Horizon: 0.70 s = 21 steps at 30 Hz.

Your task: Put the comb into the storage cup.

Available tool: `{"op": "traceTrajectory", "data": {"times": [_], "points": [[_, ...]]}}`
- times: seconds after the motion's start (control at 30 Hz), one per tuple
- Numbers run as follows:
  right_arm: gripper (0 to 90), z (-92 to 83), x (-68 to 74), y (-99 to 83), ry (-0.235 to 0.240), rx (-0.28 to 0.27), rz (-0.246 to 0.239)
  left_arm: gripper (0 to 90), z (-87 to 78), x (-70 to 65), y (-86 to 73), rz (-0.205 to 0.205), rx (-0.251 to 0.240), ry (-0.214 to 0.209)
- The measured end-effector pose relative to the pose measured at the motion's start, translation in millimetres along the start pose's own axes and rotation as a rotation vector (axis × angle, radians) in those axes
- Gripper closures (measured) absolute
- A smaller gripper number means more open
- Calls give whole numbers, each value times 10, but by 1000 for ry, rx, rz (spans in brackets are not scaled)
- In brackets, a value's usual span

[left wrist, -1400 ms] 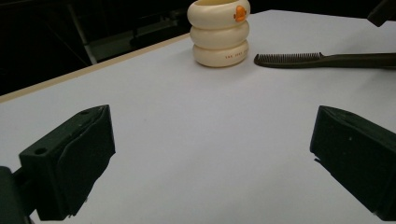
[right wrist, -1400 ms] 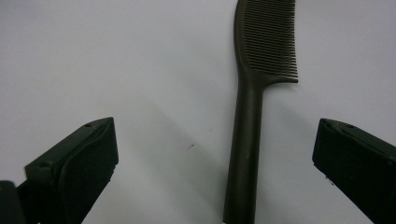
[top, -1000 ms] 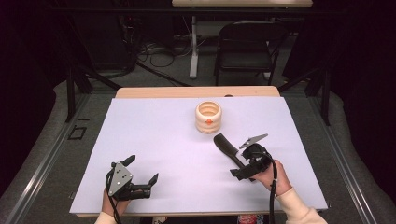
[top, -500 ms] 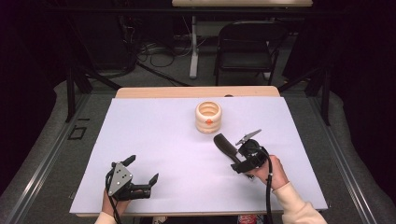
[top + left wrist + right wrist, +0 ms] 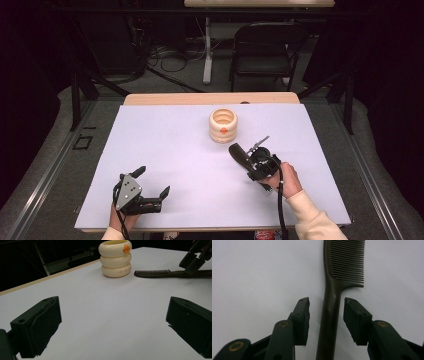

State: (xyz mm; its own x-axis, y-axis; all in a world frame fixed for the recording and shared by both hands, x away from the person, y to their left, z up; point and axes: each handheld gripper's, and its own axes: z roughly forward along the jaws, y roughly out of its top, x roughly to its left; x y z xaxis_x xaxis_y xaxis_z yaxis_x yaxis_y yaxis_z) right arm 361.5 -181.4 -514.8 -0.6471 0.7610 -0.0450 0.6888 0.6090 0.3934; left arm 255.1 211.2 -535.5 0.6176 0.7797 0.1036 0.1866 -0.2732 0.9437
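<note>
A dark comb (image 5: 332, 307) lies flat on the white table cover, its teeth pointing away from the person; it also appears as the comb (image 5: 239, 152) and the comb (image 5: 160, 273). My right gripper (image 5: 326, 300) straddles the comb's handle. Its jaws have just been closing, and a thin gap still shows on each side of the handle. From above, the right gripper (image 5: 252, 157) sits right of centre. A cream ringed cup (image 5: 223, 125) with an orange mark stands just beyond the comb. My left gripper (image 5: 154, 180) rests open near the front left, holding nothing.
The white cover (image 5: 165, 150) spans the table, with a strip of wood (image 5: 210, 98) showing at the far edge. A black chair (image 5: 265, 45) and cables stand on the floor behind. From the left gripper (image 5: 113, 305), the cup (image 5: 115, 258) and right gripper (image 5: 192, 258) are ahead.
The right gripper has slid toward the comb and its jaws have narrowed around the handle. The left gripper, the comb and the cup have stayed where they were.
</note>
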Motion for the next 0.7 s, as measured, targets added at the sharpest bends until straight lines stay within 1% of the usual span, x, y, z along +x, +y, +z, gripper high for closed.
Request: {"op": "traceTrajectory", "data": {"times": [0.03, 0.07, 0.1, 0.13, 0.17, 0.23, 0.27, 0.3, 0.33, 0.37, 0.4, 0.43, 0.47, 0.5, 0.57, 0.6, 0.63, 0.67, 0.7], "points": [[575, 10, 9, 9, 3, 5, 15, 1, 0, 0, 0, 0, 0, 0], [586, 16, 3, 17, 2, 12, 9, 1, -1, -1, 0, 0, 0, 0], [592, 40, 7, 18, -2, -1, 14, 2, -2, 0, 1, 2, -1, -1], [600, 48, 6, 23, -4, 2, 16, 2, -2, -1, 1, 1, -2, -1], [606, 43, 3, 33, -8, 27, 15, 1, -2, 0, 2, 2, -2, -2], [612, 55, -4, 45, -4, 38, 20, 2, -1, -2, 1, 0, -1, -6], [615, 78, -5, 43, -4, 18, 29, 1, 0, -3, 1, -1, -1, -6], [617, 81, -12, 48, -4, 31, 28, 2, 0, 0, 0, -1, -2, -10], [620, 103, -17, 45, 2, 18, 38, 1, 0, 0, 0, -2, -2, -9], [626, 104, -23, 51, 2, 35, 47, 1, -1, -1, 0, -4, -2, -9], [637, 125, -29, 48, -4, 28, 54, 2, -1, 1, 0, -3, -3, -9], [642, 106, -43, 63, -5, 76, 51, 1, 0, 1, 0, -2, -2, -10], [652, 130, -42, 56, 2, 52, 65, 1, 2, 2, -1, -4, -3, -13], [658, 153, -46, 50, -2, 33, 68, 2, 2, 1, -1, -4, -3, -14], [664, 161, -43, 56, -1, 39, 73, 1, 3, 2, -1, -5, -3, -13], [664, 137, -44, 72, -4, 85, 65, 1, 3, 1, -1, -6, -4, -15], [666, 184, -34, 56, 5, 21, 81, 2, 3, 1, -1, -6, -4, -15], [670, 176, -28, 61, -2, 39, 86, 2, 2, 2, 0, -4, -4, -14], [671, 177, -34, 65, -5, 46, 80, 2, 2, 2, 0, -4, -4, -14]]}}
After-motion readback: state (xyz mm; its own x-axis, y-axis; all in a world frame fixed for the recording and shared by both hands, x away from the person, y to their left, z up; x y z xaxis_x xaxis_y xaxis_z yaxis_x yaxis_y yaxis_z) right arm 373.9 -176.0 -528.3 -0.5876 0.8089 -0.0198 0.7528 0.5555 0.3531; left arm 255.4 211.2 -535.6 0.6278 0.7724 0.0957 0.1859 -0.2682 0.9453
